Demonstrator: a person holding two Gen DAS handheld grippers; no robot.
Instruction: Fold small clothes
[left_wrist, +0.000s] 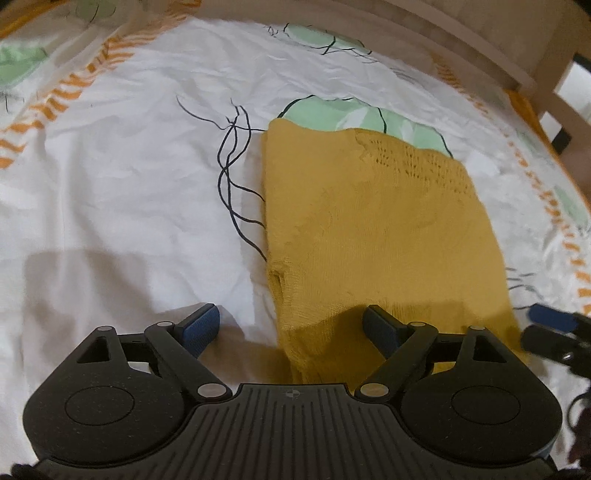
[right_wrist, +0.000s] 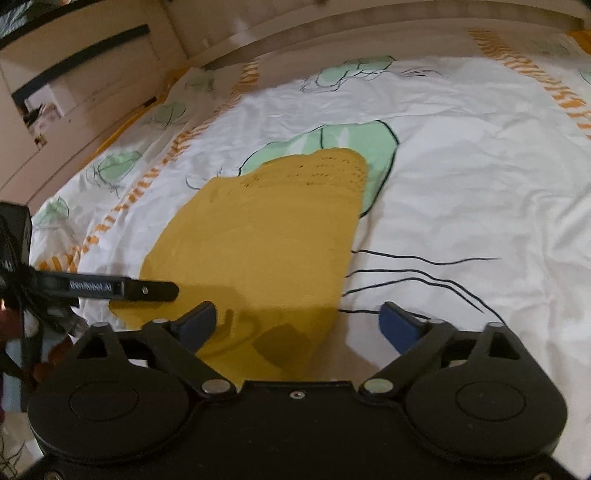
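One garment (left_wrist: 373, 236), a mustard knit, lies flat on the bed (left_wrist: 122, 177), roughly mid-sheet over a green leaf print, its near hem toward the bed's near edge. It looks already folded into a narrow panel, with an openwork band at the far end.

It should handle as light, soft and limp: no stiffness, so a lifted edge will sag and drag the layers beneath. The knit looks grippy rather than slippery, though the loose stitch could snag or stretch. Best to take hold at the two near corners, pinching all layers together.

The left gripper (left_wrist: 291, 328) is spread wide, holding nothing, straddling the near-left corner. The right gripper (right_wrist: 299, 325) is also wide and empty over the near-right corner.

Count: one garment, two grippers.
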